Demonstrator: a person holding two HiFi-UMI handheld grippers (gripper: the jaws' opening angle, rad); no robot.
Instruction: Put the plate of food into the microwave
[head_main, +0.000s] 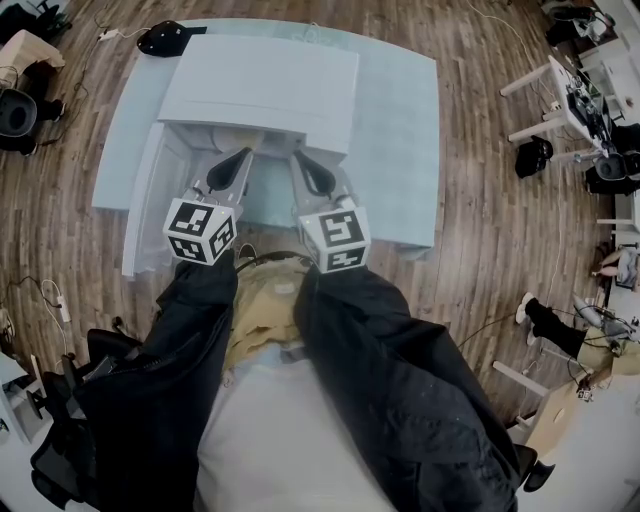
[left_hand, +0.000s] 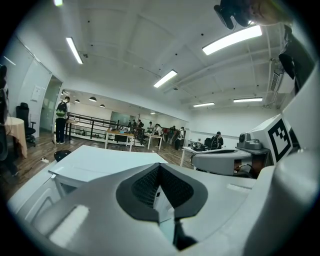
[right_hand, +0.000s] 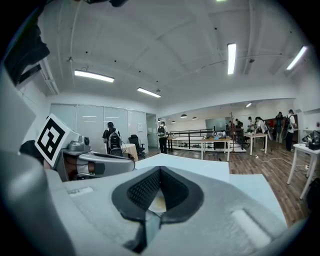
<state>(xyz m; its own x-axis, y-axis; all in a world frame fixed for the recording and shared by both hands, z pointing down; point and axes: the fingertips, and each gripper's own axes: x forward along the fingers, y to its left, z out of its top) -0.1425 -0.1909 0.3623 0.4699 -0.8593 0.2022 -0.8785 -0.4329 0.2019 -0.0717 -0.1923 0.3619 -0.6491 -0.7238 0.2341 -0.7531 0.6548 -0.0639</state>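
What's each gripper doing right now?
Left gripper: closed, holding nothing.
Right gripper: closed, holding nothing.

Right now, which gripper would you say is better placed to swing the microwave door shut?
Left, probably. The left gripper sits nearer the door, which stands open on the microwave's left side; the right gripper is farther. Both are shut.

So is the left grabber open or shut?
Shut. In the left gripper view, the left gripper has its dark pads meeting at the tips, with nothing pinched between them.
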